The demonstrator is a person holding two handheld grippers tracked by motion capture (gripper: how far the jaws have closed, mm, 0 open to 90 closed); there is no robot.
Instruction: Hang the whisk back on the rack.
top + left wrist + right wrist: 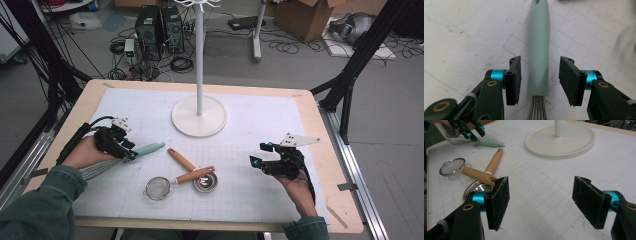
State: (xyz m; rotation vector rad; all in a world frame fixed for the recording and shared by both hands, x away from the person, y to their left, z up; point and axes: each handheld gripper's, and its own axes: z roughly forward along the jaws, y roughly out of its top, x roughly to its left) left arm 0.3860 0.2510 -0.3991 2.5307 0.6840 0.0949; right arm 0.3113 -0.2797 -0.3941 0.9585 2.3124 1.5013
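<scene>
Whisk (127, 156) first, over on my left: it's lying on the worktop (260, 120) with its mint handle (538, 45) pointing toward the middle and the wires back by my left hand (87, 152). My left hand-held gripper (131, 155) straddles that handle just above where the wires start. In the left gripper view there's a clear gap between each pad and the handle, so it's open around it, not squeezing.

Next, in the middle near the front edge, there's a small strainer (159, 188) with a wooden handle, and a wooden-handled measuring cup (205, 183) whose handle passes under the strainer's. Behind them stands the white stand (199, 116) on its round base.

On the right, my right hand-held gripper (260, 154) is spread wide open with nothing between the pads, just bare worktop, and it points left toward the strainer and cup, well apart from them.
</scene>
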